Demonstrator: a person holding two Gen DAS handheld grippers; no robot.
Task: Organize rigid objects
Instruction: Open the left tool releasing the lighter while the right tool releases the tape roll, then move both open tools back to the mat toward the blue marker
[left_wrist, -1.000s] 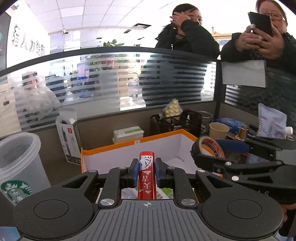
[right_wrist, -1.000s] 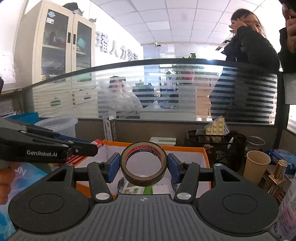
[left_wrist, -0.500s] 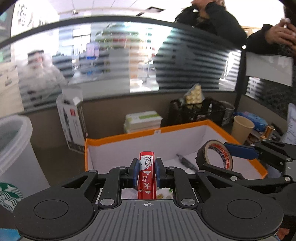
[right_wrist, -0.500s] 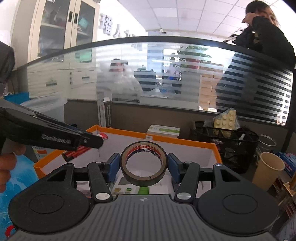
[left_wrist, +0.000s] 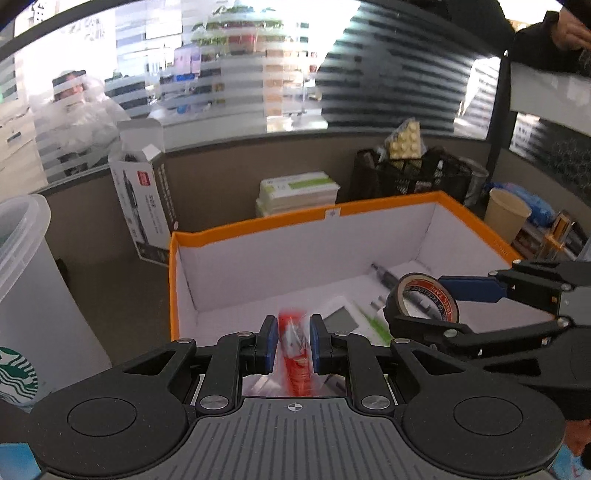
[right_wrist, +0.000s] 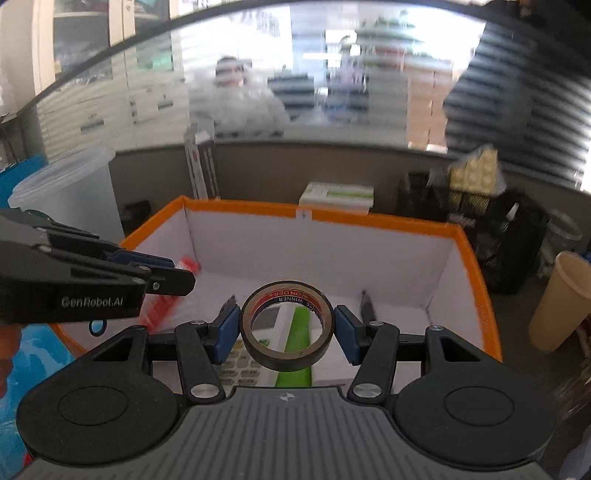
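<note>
With our left jaws pinching the red pack and right jaws pinching the tape over the box, we risked dropping both onto the calculator at 6 o'clock, or the grippers colliding.

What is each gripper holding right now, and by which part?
The left gripper grips a red pack by its narrow sides. The right gripper clamps a tape roll across its outer rim.
</note>
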